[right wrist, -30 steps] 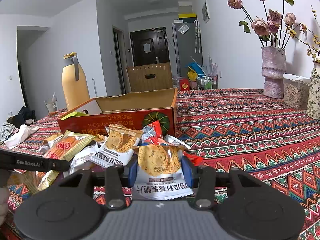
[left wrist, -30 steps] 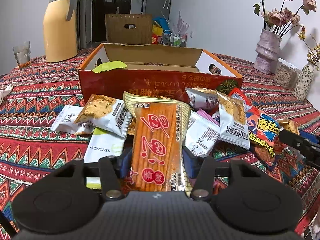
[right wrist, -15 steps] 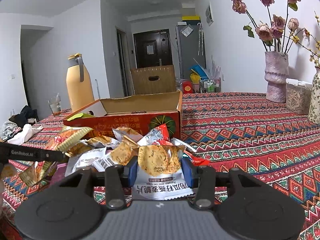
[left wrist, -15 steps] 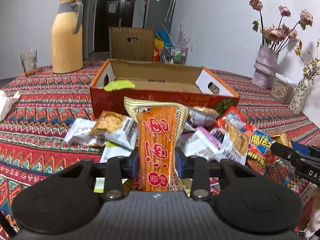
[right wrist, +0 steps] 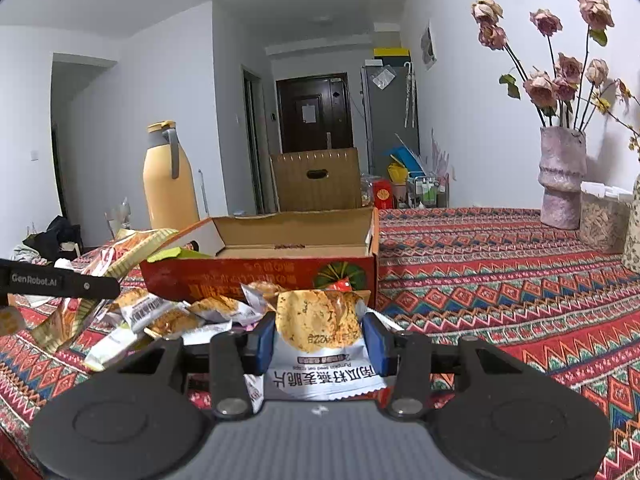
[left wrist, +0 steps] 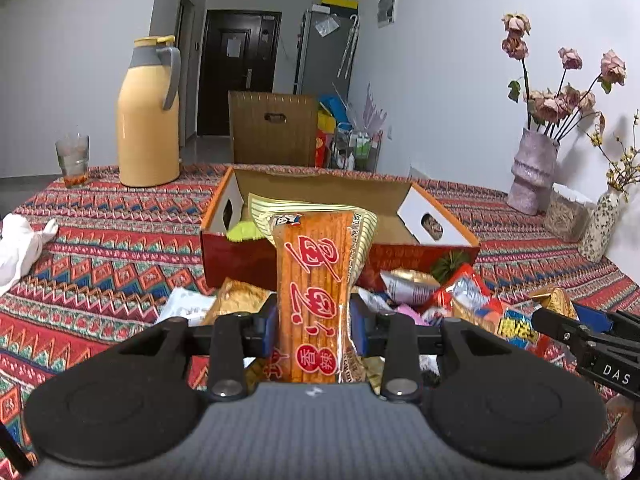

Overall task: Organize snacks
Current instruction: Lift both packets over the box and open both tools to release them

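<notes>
My left gripper [left wrist: 314, 328] is shut on a tall orange snack packet with red characters [left wrist: 314, 280], held upright above the snack pile in front of the open red cardboard box [left wrist: 240, 264]. My right gripper [right wrist: 318, 338] is shut on a white cracker packet [right wrist: 320, 332], lifted near the box's front right corner [right wrist: 360, 276]. A pile of loose snack packets [left wrist: 452, 300] lies before the box; it also shows in the right wrist view [right wrist: 176, 316]. A green packet [left wrist: 244, 232] lies inside the box. The left gripper's side [right wrist: 60, 282] shows in the right wrist view.
A yellow thermos [left wrist: 146, 116] and a glass [left wrist: 73, 160] stand at the back left of the patterned tablecloth [left wrist: 100, 240]. A flower vase [left wrist: 532, 176], a jar [left wrist: 568, 212] and a smaller vase [left wrist: 600, 228] stand at the right. White cloth [left wrist: 20, 244] lies left.
My left gripper has lifted the orange packet up from the pile toward the box. My right gripper has risen with the cracker packet and moved closer to the box.
</notes>
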